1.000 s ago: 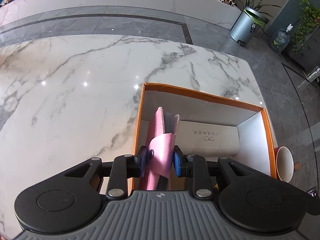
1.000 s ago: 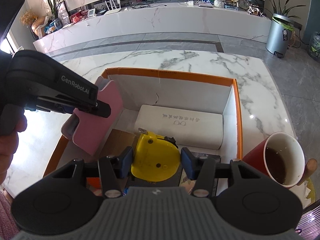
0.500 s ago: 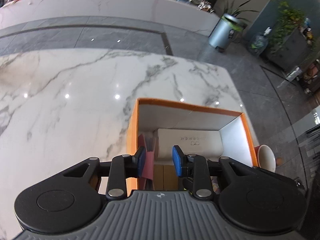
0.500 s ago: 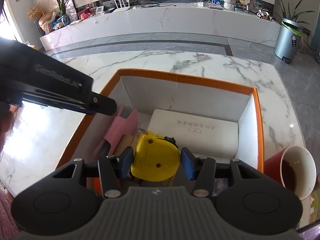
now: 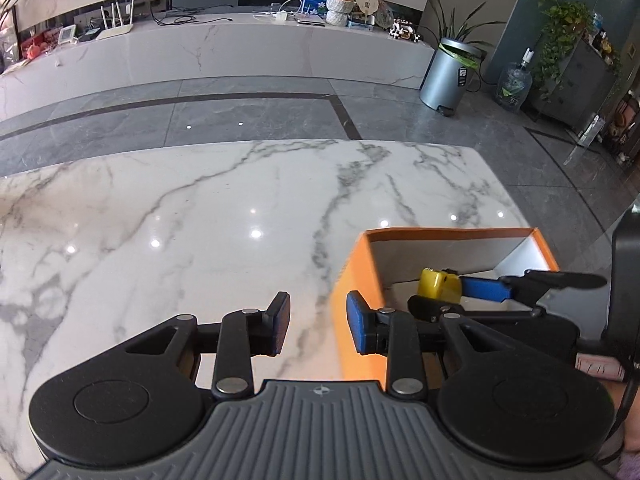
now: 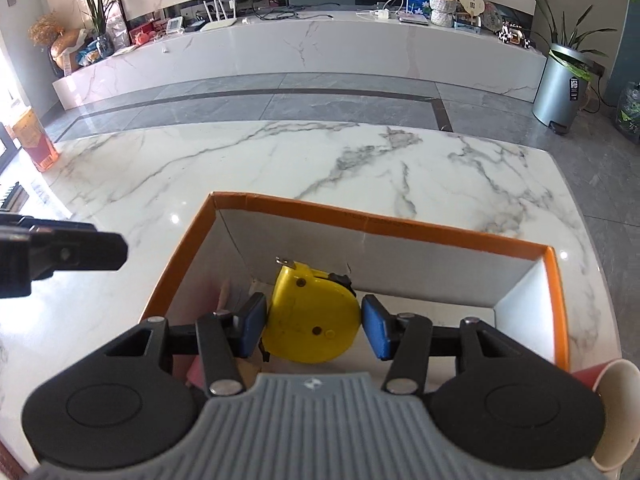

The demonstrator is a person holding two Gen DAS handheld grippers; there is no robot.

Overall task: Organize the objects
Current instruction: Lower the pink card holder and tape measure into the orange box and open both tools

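Observation:
An orange box (image 6: 400, 226) with white inner walls stands on the marble table; it also shows in the left wrist view (image 5: 354, 280). My right gripper (image 6: 314, 320) is shut on a yellow tape measure (image 6: 312, 316) and holds it over the box; the tape measure shows in the left wrist view (image 5: 438, 284) too. My left gripper (image 5: 314, 328) is open and empty, just left of the box's left wall, above the table. A bit of the pink case (image 6: 222, 296) shows inside the box at its left side.
A red paper cup (image 6: 612, 400) stands right of the box. An orange carton (image 6: 34, 142) stands at the table's far left. The marble table (image 5: 180, 220) stretches left and beyond the box. A grey bin (image 6: 562, 88) stands on the floor beyond.
My left gripper let go of the pink case inside the box, opened, and drew back out to the left. My right gripper lifted the tape measure higher over the box.

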